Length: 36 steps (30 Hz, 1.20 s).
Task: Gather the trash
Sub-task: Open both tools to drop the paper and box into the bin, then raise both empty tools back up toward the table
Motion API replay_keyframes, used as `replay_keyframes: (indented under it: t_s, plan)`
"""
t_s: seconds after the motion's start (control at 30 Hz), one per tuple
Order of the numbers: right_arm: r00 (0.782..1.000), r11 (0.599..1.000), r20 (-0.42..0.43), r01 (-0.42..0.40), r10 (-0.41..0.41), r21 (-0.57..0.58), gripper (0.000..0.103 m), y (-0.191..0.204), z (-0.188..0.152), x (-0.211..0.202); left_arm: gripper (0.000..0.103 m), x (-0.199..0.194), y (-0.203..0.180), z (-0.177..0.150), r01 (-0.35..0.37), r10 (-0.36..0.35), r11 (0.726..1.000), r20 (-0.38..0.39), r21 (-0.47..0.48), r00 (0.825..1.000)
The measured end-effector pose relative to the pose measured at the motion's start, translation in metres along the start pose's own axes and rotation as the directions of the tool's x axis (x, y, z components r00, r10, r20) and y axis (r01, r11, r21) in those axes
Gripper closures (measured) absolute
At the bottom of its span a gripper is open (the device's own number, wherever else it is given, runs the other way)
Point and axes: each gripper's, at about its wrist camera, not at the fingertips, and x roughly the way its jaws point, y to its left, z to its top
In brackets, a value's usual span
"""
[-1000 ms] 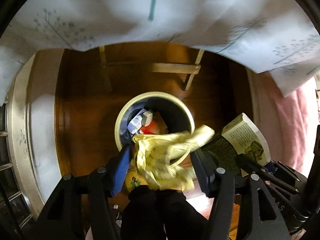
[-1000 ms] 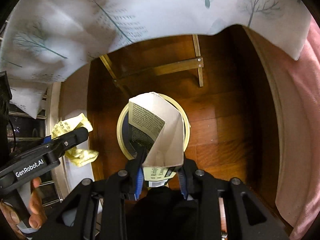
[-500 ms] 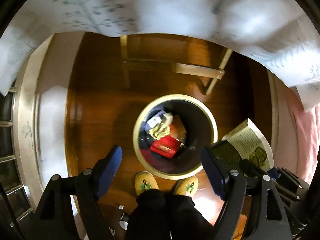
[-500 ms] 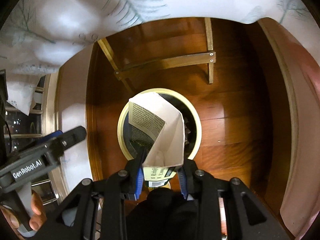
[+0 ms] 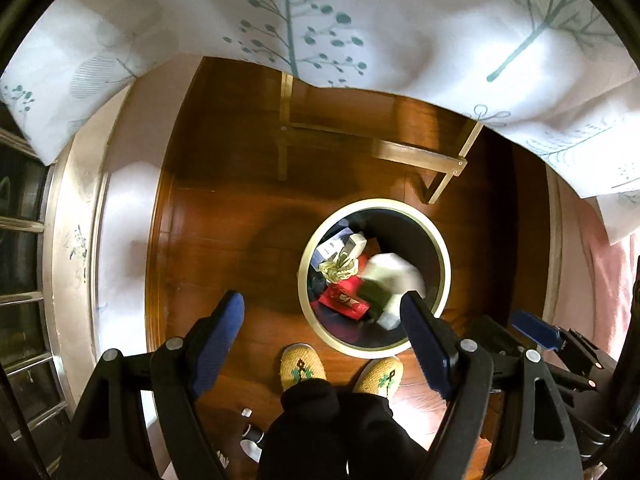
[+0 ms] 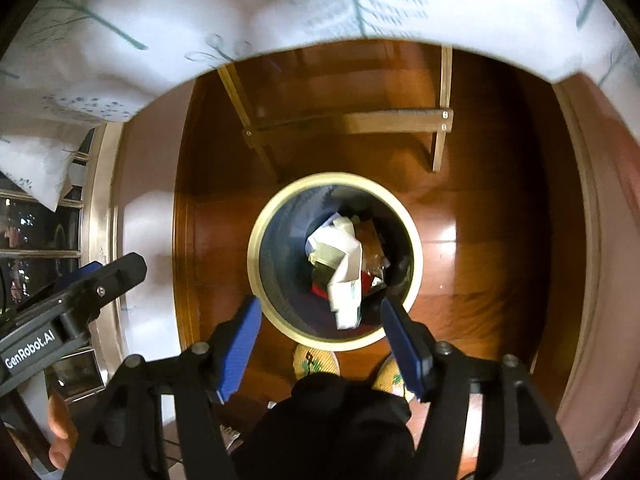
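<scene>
A round cream-rimmed trash bin (image 5: pixel 439 240) (image 6: pixel 256 240) stands on the wooden floor below both grippers. A white printed carton (image 6: pixel 340 264) (image 5: pixel 390 276) is inside the bin mouth, blurred, free of any finger. Under it lie a crumpled yellow wrapper (image 5: pixel 340 270) and a red packet (image 5: pixel 344 300). My right gripper (image 6: pixel 320 312) hangs over the bin's near rim, its jaws opening with nothing pressed between them. My left gripper (image 5: pixel 324 312) stands open and empty, left of the bin. The right gripper's blue pad (image 5: pixel 536 330) shows at the right edge of the left wrist view.
A white tablecloth with tree prints (image 5: pixel 360 20) (image 6: pixel 280 0) hangs above. Wooden table legs (image 5: pixel 416 156) (image 6: pixel 400 120) stand behind the bin. The person's yellow slippers (image 5: pixel 302 364) are right before the bin. Pink fabric (image 6: pixel 600 240) borders the right; a window frame (image 5: pixel 28 240) the left.
The yellow wrapper left my left gripper and fell into the bin. My right gripper opened and the carton dropped into the bin. My left gripper shifted left.
</scene>
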Motion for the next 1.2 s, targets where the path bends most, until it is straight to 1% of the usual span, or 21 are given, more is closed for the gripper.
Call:
replay_keyframes:
  t_s: [0.17,0.2,0.47,0.67,0.73,0.77,0.8,0.87,1.0,1.1,1.2]
  plan:
    - [1.000,1.000,0.004,0.019,-0.019,0.016,0.040,0.007,0.000,-0.022,0.024,-0.027,0.002,0.003,0.007,-0.007,1.000,0.016,0.003,1.000]
    - [1.000,1.000,0.009,0.025,-0.025,0.016,0.040,0.009,0.001,-0.029,0.024,-0.037,0.000,0.004,0.009,-0.009,1.000,0.022,0.008,1.000]
    - [0.995,0.997,0.061,0.077,-0.077,0.005,0.040,0.018,0.004,-0.095,0.024,-0.105,-0.006,0.012,0.019,-0.023,0.998,0.072,0.052,0.997]
    - [0.988,0.994,0.109,0.107,-0.105,-0.008,0.040,0.024,0.004,-0.147,0.022,-0.162,-0.012,0.012,0.040,-0.050,0.995,0.104,0.094,0.993]
    - [0.985,0.993,0.129,0.118,-0.115,-0.012,0.040,0.026,0.004,-0.164,0.019,-0.183,-0.015,0.010,0.046,-0.061,0.992,0.122,0.118,0.991]
    - [0.983,0.993,0.139,0.120,-0.118,-0.012,0.040,0.026,0.004,-0.171,0.014,-0.194,-0.017,0.010,0.049,-0.066,0.990,0.132,0.132,0.989]
    - [0.981,0.992,0.151,0.122,-0.119,-0.012,0.040,0.026,0.003,-0.179,0.013,-0.201,-0.020,0.009,0.050,-0.069,0.989,0.139,0.139,0.988]
    - [0.977,0.992,0.176,0.125,-0.121,-0.011,0.040,0.027,0.001,-0.196,0.013,-0.223,-0.023,0.010,0.056,-0.083,0.985,0.164,0.162,0.983]
    - [0.963,0.989,0.229,0.145,-0.139,-0.011,0.040,0.028,-0.001,-0.227,0.013,-0.254,-0.025,0.013,0.071,-0.109,0.980,0.201,0.188,0.974]
    - [0.947,0.988,0.284,0.156,-0.153,0.011,0.040,0.026,0.000,-0.253,0.013,-0.279,-0.027,0.017,0.079,-0.130,0.974,0.239,0.213,0.962]
    - [0.925,0.986,0.341,0.160,-0.166,0.046,0.040,0.024,0.002,-0.274,0.013,-0.303,-0.031,0.024,0.076,-0.148,0.966,0.287,0.248,0.946]
